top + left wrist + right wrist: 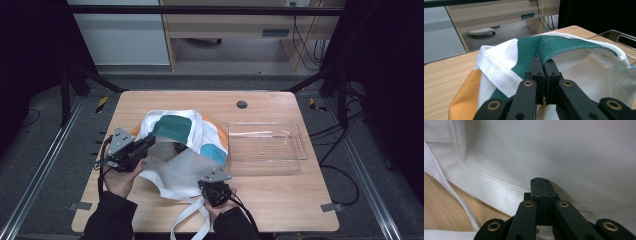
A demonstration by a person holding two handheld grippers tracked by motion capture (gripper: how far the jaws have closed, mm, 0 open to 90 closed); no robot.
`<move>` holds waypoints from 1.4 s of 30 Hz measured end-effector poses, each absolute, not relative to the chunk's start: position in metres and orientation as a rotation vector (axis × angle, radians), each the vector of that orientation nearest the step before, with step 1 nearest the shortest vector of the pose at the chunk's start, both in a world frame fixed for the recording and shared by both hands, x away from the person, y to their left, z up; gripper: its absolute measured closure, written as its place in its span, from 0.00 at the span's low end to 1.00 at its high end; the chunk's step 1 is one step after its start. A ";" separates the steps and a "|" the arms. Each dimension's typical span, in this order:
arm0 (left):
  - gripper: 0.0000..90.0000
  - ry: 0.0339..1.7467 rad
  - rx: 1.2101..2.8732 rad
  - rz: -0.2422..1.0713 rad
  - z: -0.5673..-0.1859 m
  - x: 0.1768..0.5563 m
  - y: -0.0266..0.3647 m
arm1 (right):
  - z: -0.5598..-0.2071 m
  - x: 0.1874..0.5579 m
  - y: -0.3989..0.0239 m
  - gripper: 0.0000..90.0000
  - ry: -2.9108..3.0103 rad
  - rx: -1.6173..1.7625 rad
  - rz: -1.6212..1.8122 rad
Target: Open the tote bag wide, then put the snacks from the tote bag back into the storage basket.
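Near edge: two dark sleeves come in over the table [280, 200], a rounded slab of pale wood grain. White webbing straps [192, 220] spill off this edge between the forearms.
Right gripper [216, 190]: held low at the bag's near hem; its black jaws are pressed together, the tips [539, 182] lying on or in the white cloth, and whether any fabric sits between them cannot be told.
Left gripper [145, 142]: its jaws pinch the green-panelled rim, lifting it into a ridge; in the left gripper view the tips [545, 66] close on the seam.
Tote bag [185, 150]: lies left of centre on the table, mouth pulled open between the two grippers, long axis running roughly from the near edge toward the far left, bottom pointing away from the person.
Fabric: coarse woven canvas, white inside, with stitched hems [486, 182]; blocks of dark green [564, 45], orange [466, 95] and teal [216, 152] outside; faint lettering shows through the lining.
Tray [267, 147]: a clear plastic rectangle with raised walls and a cut-out handle, just beside the bag on its right.
Far table: a round dark grommet [242, 104] near the back edge.
Room: grey floor, black frame posts, a light wooden desk [235, 25] and hanging cables [305, 45] beyond.
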State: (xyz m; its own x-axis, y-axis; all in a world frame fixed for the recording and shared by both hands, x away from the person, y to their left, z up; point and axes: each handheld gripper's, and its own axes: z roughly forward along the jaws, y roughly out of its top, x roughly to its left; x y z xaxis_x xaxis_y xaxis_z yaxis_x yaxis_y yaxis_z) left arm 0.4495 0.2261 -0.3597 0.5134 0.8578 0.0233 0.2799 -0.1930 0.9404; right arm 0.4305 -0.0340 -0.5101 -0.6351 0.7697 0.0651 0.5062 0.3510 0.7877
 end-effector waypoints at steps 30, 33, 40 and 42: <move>0.98 0.947 1.664 0.695 -0.320 0.464 0.217 | -0.510 0.429 -0.032 1.00 2.294 1.112 1.146; 0.98 0.951 1.657 0.704 -0.318 0.466 0.216 | -0.510 0.429 -0.032 1.00 2.294 1.098 1.139; 0.98 0.961 1.658 0.711 -0.314 0.473 0.212 | -0.510 0.428 -0.031 1.00 2.296 1.098 1.134; 0.98 0.963 1.658 0.713 -0.313 0.474 0.211 | -0.510 0.428 -0.031 1.00 2.296 1.094 1.133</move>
State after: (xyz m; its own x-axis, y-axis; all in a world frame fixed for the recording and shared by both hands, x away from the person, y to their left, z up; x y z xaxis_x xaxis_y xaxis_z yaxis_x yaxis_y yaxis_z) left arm 0.4745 0.2106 -0.3134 0.4997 0.8662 -0.0071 0.2461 -0.1341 0.9599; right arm 0.4279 -0.0314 -0.5099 -0.6379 0.7698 0.0213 0.4855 0.3805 0.7871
